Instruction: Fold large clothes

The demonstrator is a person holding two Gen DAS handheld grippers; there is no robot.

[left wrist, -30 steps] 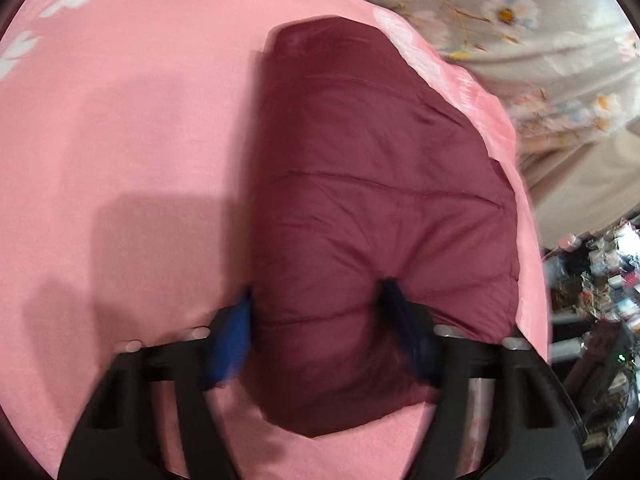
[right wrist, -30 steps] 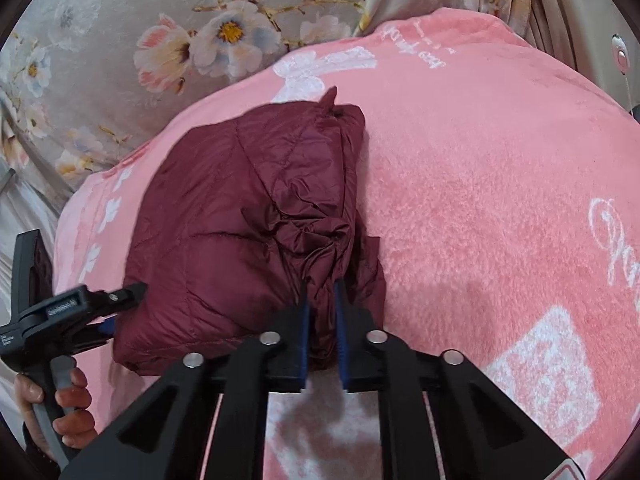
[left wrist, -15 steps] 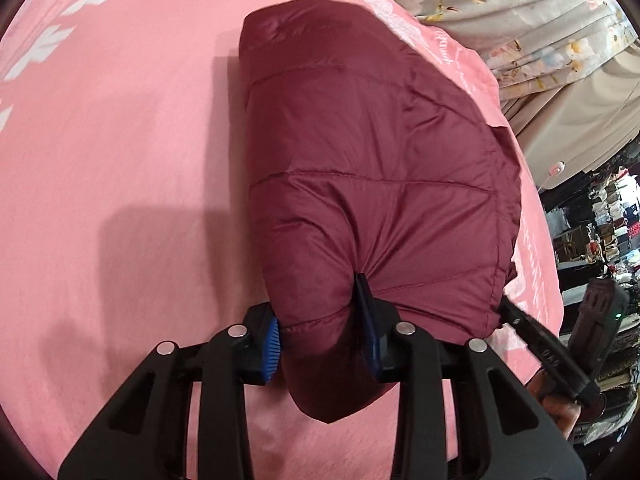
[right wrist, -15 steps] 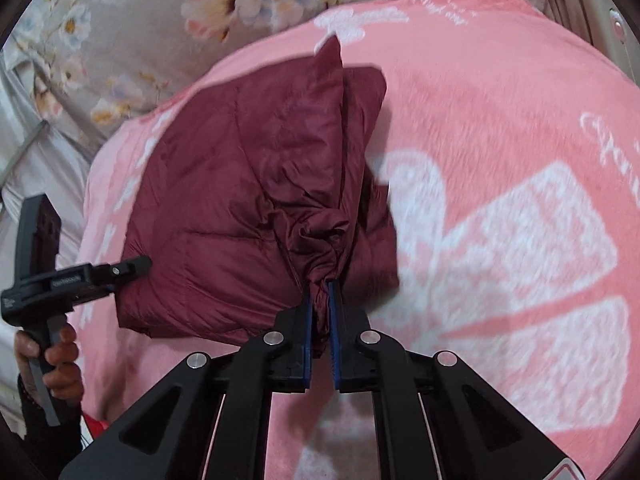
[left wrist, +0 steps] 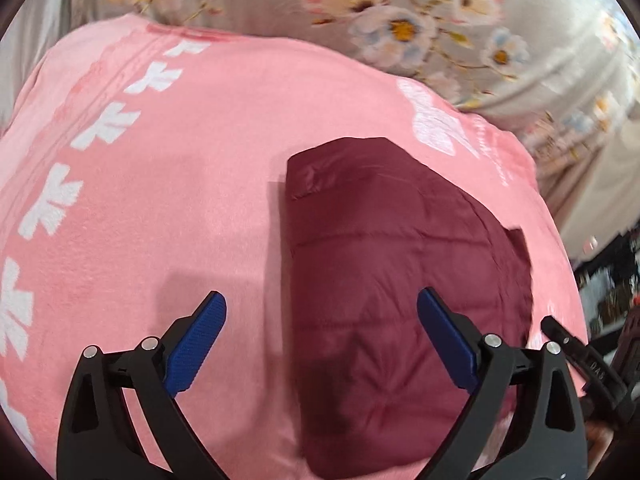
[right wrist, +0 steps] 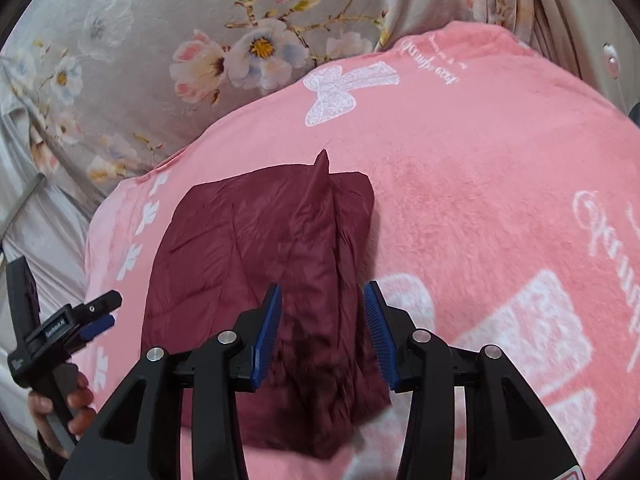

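1. A folded maroon puffer jacket [left wrist: 400,288] is lying flat on a pink blanket [left wrist: 180,168] covering a bed, with a floral sheet [right wrist: 200,40] showing beyond the blanket.
2. The left gripper [left wrist: 322,320] is hovering over the jacket's near left edge, its jaws spread wide and holding nothing.
3. The right gripper [right wrist: 322,312] is hanging over the jacket's near right side, its jaws parted on either side of a raised fold, gripping nothing.
4. A white butterfly print [right wrist: 344,88] is sitting on the blanket beyond the jacket.
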